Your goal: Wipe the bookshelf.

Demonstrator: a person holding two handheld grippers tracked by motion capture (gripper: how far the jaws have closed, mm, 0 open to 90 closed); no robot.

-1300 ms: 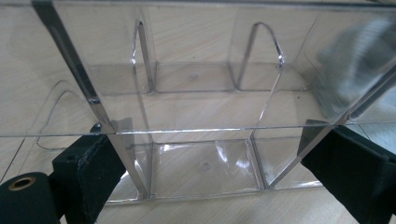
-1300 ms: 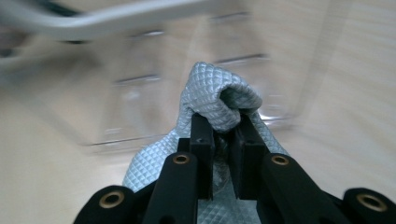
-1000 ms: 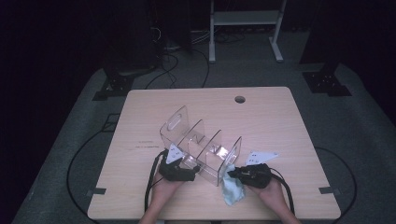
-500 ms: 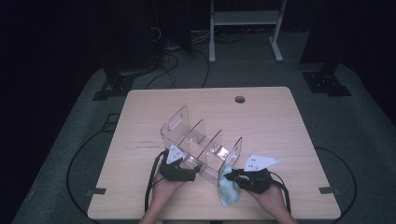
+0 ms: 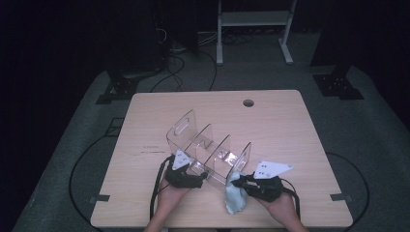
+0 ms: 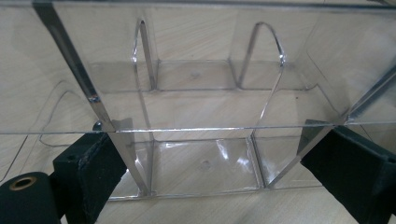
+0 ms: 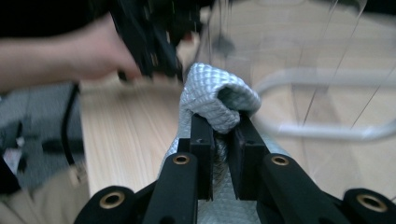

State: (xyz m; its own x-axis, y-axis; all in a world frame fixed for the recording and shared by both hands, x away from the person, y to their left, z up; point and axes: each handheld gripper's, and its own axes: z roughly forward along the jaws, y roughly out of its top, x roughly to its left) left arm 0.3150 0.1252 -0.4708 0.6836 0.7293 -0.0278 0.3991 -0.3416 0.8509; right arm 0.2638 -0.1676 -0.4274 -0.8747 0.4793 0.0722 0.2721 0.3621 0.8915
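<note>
A clear plastic organizer [image 5: 208, 145] with several upright dividers stands near the table's middle, slanting toward the front. My left gripper [image 5: 197, 174] is at its near left end. In the left gripper view the jaws stand wide with their pads [image 6: 100, 161] against the organizer's [image 6: 205, 107] walls, shut on it. My right gripper [image 5: 241, 182] sits by the organizer's near right end, shut on a pale blue quilted cloth [image 5: 235, 198] that hangs down toward the table. In the right gripper view, that gripper [image 7: 223, 123] pinches a bunched fold of the cloth [image 7: 215, 91], with the organizer's rim blurred just beyond.
The wooden table [image 5: 290, 130] has a round cable hole [image 5: 248, 103] at the back. Both hands work close to its front edge [image 5: 217, 226]. A white metal stand [image 5: 254, 19] and cables [image 5: 169, 72] are on the dark floor behind.
My right gripper has lifted slightly with the cloth, which now hangs more freely beside the organizer's end. The left gripper and the organizer have kept still.
</note>
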